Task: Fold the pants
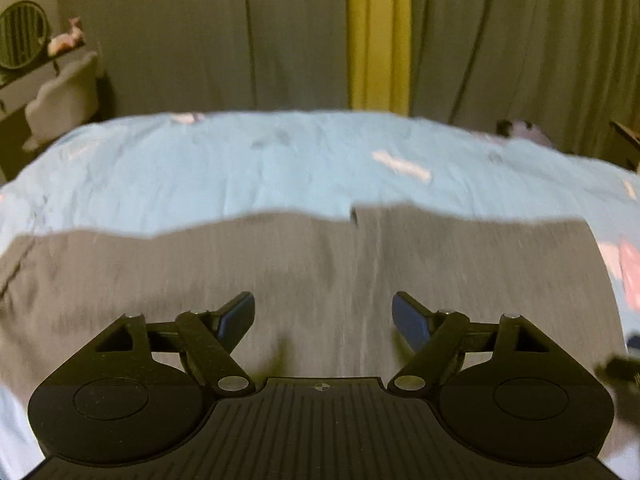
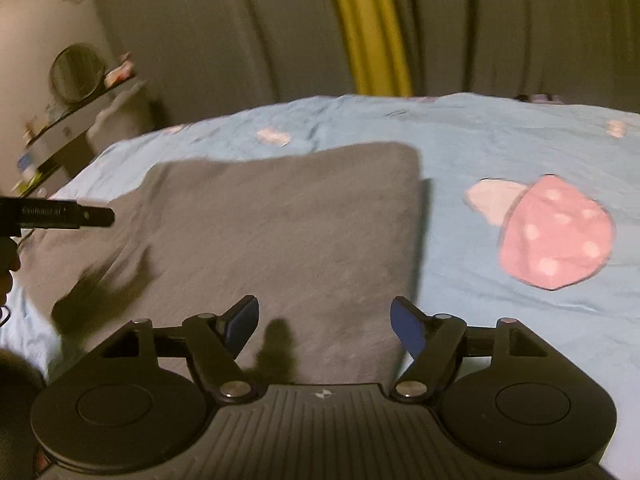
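Left gripper (image 1: 323,318) hovers low over the pants (image 1: 304,276), blue-padded fingers spread wide, nothing between them. Right gripper (image 2: 324,322) same: fingers apart, empty, over the pants' (image 2: 280,232) near right corner. One pair of grey pants, folded into a rough rectangle, lying flat on the blue bedsheet (image 2: 460,140); in the right wrist view its long axis runs from near to far, tilted slightly left. Left tool body at that view's left edge carries small white lettering, too blurred to read. One pink spotted mushroom print (image 2: 554,232) right of the pants. Grey curtains (image 1: 200,32) behind, one yellow strip (image 1: 378,36).
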Tool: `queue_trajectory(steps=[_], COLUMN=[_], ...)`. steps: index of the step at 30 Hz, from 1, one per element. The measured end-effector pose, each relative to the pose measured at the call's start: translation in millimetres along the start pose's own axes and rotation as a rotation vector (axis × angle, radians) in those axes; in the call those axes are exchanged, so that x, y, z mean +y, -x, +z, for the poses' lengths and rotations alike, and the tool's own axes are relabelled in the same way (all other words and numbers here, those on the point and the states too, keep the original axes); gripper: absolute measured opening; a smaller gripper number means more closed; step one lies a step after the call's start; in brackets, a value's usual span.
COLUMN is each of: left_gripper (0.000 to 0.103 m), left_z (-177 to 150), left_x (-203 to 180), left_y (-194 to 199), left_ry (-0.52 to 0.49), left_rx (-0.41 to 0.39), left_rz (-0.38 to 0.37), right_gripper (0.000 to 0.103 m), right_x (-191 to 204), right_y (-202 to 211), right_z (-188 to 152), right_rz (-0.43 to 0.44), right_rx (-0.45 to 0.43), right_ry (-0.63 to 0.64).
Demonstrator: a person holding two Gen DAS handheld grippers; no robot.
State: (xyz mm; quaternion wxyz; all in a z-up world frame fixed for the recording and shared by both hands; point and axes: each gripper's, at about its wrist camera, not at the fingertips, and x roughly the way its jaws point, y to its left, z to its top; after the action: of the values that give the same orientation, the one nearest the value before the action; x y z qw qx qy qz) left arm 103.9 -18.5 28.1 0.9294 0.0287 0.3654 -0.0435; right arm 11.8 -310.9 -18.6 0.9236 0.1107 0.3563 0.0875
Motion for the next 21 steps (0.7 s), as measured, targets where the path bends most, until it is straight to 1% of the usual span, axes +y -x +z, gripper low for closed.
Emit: queue_trajectory(steps=[3,4,5,7,9,10,12,13,14,16,18,21], left_gripper=[0.083,0.086,0.086,0.086,0.087,0.087,0.086,0.084,0.083,0.087,0.089,0.089], left_z=[17.7,21.4,23.5,23.9,18.3,15.3,11.6,10.8,10.0,8.3,8.9,12.6], left_x=[-11.0,-16.3,-20.4,-26.9,-29.8,-30.3,-33.2,-36.3,-37.7,-39.0,-33.7,-27.3], left_y=[-16.5,-25.4,-36.3,-61.7,-85.4,-92.3,-91.7,-89.7,-86.7,-86.9,-87.5,-80.3], left_ry=[0.000,-0.007,-0.017,-0.027,-0.059,-0.070,-0.086,-0.109,-0.131,-0.168,-0.149,-0.122], left_rx=[-0.021,-0.020,-0.009,0.030,0.065,0.061,0.012,-0.011,-0.029,-0.040,-0.040,-0.054], left_rz=[-0.010,-0.011,-0.009,0.012,0.078,0.100,0.119,0.136,0.147,0.162,0.161,0.167], right_gripper=[0.078,0.079,0.080,0.085,0.088,0.089,0.091,0.093,0.093,0.094,0.095,0.096], right_x=[-9.3,-10.0,-9.7,-8.4,-8.1,-8.8,-11.9,-13.6,-14.7,-16.0,-16.9,-16.6], right_y=[-4.0,-6.1,-8.1,-10.9,-12.5,-13.4,-15.1,-15.4,-15.2,-16.7,-17.7,-16.8], right_z=[0.2,-0.6,-1.9,-3.0,-4.0,-4.4,-5.0,-5.7,-6.4,-6.0,-6.0,-5.2], right_rz=[-0.028,-0.033,-0.036,-0.043,-0.047,-0.050,-0.051,-0.051,-0.052,-0.053,-0.054,-0.057], right_rx=[0.015,0.028,0.038,0.048,0.053,0.059,0.073,0.074,0.075,0.076,0.079,0.076], right_ry=[-0.059,-0.063,-0.059,-0.043,-0.035,-0.036,-0.048,-0.057,-0.061,-0.067,-0.067,-0.064])
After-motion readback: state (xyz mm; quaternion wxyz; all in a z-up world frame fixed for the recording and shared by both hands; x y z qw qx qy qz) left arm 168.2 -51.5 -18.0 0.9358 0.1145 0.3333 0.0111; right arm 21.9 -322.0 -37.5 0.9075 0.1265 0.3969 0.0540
